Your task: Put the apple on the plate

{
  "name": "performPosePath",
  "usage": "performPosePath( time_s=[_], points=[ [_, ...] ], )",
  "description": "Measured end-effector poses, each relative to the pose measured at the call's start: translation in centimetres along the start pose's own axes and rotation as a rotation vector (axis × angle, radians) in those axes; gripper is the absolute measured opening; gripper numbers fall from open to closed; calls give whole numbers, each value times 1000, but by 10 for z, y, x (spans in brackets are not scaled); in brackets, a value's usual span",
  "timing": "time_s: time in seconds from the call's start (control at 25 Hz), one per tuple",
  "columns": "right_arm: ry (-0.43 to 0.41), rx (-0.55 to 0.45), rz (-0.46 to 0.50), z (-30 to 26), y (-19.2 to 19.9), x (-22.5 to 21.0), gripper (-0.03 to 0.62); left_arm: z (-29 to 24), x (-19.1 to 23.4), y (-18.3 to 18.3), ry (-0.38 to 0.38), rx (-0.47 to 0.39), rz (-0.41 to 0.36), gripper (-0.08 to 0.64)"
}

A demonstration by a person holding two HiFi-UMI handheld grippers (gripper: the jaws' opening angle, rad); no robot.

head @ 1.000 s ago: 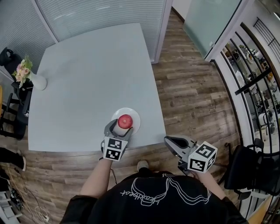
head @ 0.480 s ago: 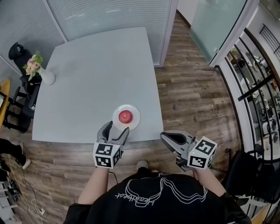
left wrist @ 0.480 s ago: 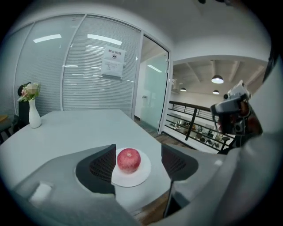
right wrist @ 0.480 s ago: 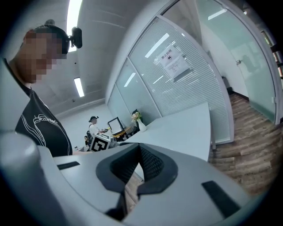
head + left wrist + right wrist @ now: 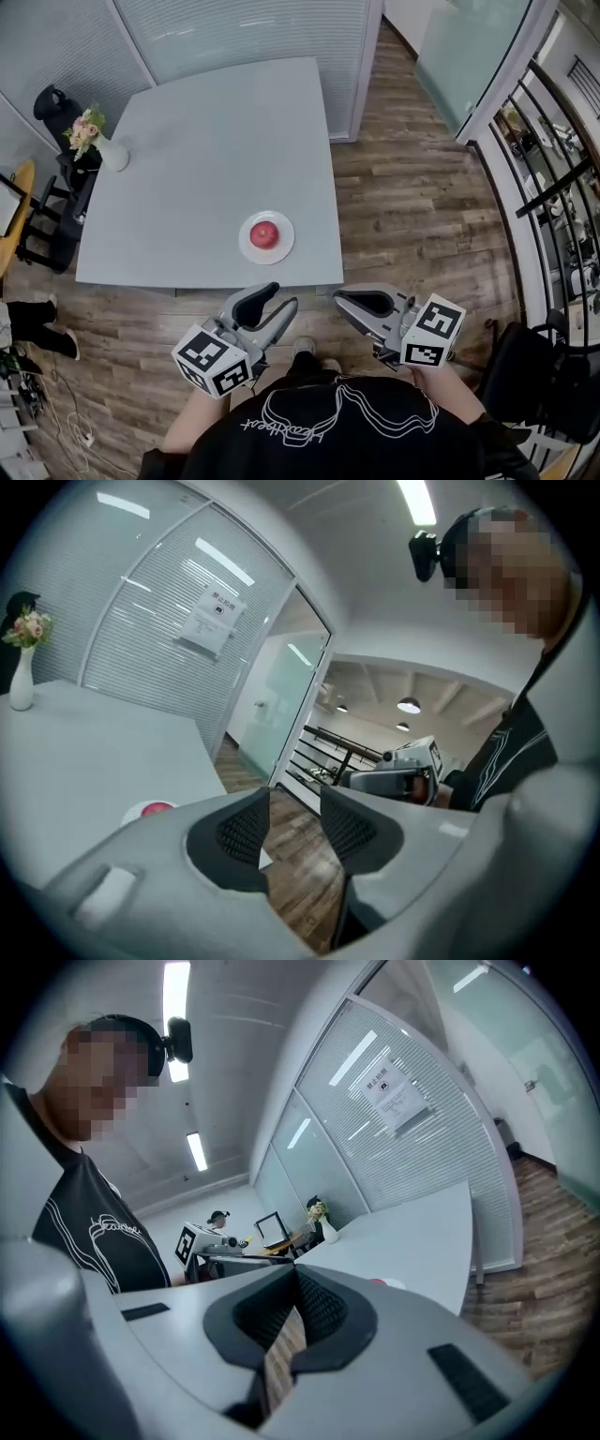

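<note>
Vase w/ flowers [image 5: 111, 155]: at the table's [image 5: 206, 122] far-left corner, well apart from the work area, so no obstruction.

Plate [image 5: 284, 246]: near the table's front edge, toward its right corner, within easy reach of the person.

Apple [image 5: 265, 233]: rests at the plate's centre w/ nothing touching it. Judged: placement complete, task objective met.

Left gripper [image 5: 274, 302]: off the table, over the wooden floor [image 5: 403, 206] just past the front edge, pointing approx. level. Its jaws are apart and closing w/ nothing between them. Only floor shows through the gap in the left gripper view, i.e. the apple is released and the unit is clear of it.

Right gripper [image 5: 345, 304]: beside the left one, also off the table, near the front-right corner. Pads are pressed together at the tips and hold nothing, so it has no part in holding the apple.

Both units sit close to the person's torso [image 5: 328, 431], likely a rest position.
</note>
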State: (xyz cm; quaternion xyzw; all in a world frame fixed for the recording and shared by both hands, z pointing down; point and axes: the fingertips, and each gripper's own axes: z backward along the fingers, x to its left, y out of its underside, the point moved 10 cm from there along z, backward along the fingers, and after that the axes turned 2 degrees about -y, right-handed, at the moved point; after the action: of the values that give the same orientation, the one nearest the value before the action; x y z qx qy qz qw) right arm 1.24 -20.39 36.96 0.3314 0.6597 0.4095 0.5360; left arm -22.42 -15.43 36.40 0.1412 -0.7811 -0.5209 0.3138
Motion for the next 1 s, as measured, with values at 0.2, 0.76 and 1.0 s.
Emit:
performPosePath(
  time_s=[0.2,0.76,1.0],
  points=[
    [-9,-41,12,18,4,15,8,2,-34,-2,40,-31,12,41],
    [-25,-61,127,51,-3,53,8,12,-88,-1,4,-78,-104,14],
    [-19,-58,143,54,-9,51,8,5,-90,-7,15,-81,-142,14]
  ],
)
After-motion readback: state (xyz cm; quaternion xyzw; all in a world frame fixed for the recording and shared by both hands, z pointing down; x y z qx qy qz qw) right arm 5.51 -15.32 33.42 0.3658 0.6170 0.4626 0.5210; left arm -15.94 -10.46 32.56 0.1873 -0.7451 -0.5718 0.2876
